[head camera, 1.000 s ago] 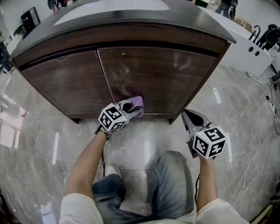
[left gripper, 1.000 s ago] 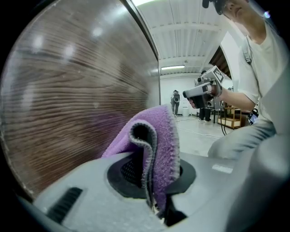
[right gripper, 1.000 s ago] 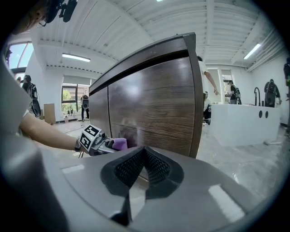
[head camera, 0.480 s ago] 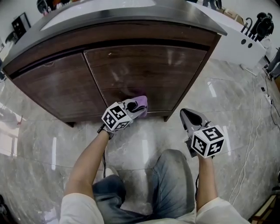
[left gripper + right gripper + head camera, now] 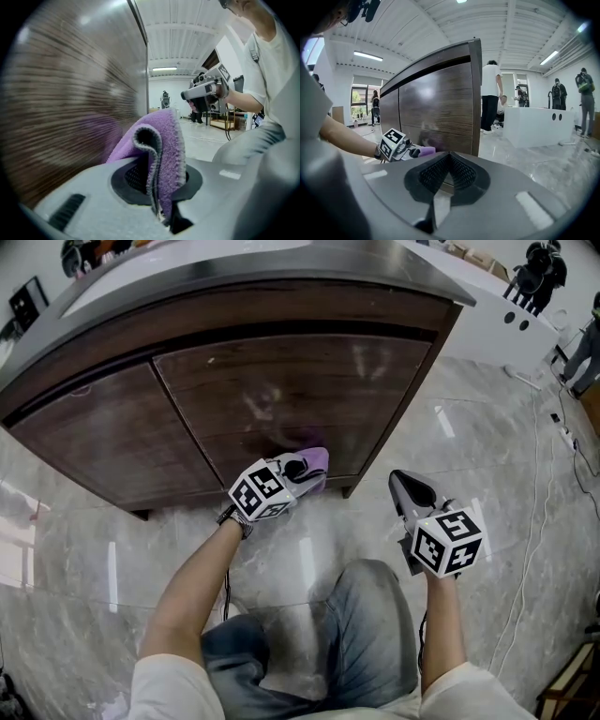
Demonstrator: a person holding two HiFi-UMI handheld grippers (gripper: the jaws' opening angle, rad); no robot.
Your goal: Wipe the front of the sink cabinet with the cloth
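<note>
- Left tongs point(image 5: 302, 470) clamp the cloth point(image 5: 319, 461) against the cabinet front point(image 5: 291, 390) at their 12 o'clock, low down.
- Right tongs point(image 5: 405, 486), closed and empty, hang at 3 o'clock.

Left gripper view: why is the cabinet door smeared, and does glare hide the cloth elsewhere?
Left gripper view: door streaked by blur, cloth sharp. Head view: glare patches on the door above the cloth, not over it. Right gripper view: clear, edges bowed.

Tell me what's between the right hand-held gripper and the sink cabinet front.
Only bare marble floor, seen in the head view, separates the right hand-held gripper from the cabinet front.
</note>
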